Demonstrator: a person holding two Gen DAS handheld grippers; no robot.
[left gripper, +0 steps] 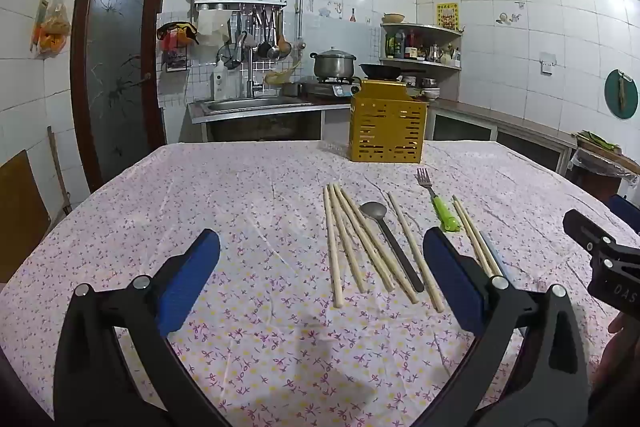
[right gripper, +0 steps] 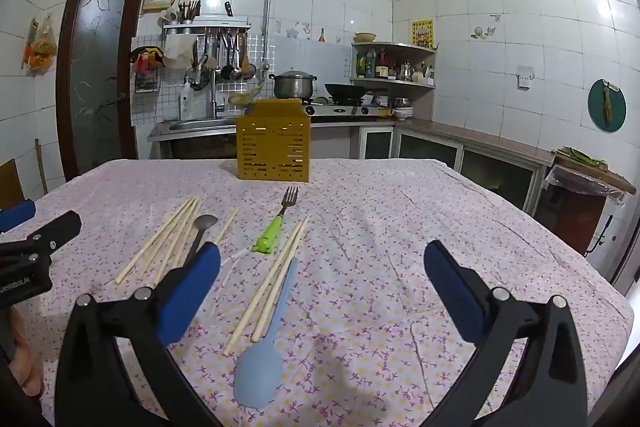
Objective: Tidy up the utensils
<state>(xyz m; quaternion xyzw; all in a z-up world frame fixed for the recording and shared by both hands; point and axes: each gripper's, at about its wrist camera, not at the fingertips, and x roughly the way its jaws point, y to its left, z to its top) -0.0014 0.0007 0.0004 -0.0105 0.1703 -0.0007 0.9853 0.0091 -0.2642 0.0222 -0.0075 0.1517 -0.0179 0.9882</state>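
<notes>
1. Two grippers hover above the table point(left gripper: 160, 187), nothing held: the left gripper point(left gripper: 320, 267) has its jaws spread wide, and the right gripper point(right gripper: 322, 275) is equally wide apart and empty.
2. Utensils lie loose on the floral cloth, well short of the yellow holder point(left gripper: 386, 125) standing upright at the far side: a fan of chopsticks point(left gripper: 352, 239), a grey spoon point(left gripper: 390, 243) just beside them, a green-handled fork point(left gripper: 438, 203), a separate chopstick pair point(right gripper: 272, 279) and a pale blue spoon point(right gripper: 264, 343).
3. No item is gripped yet, so the first pick looks like the step in hand. I would take one piece at a time, closing across a handle near its middle so it does not pivot.
4. Chopsticks in the fan touch and cross, so a single stick at its outer edge seems the easier grab.
5. Hard to read: the holder's top opening and any compartments are not visible from this low angle. From the left wrist, the blue spoon is mostly hidden behind the near finger.
</notes>
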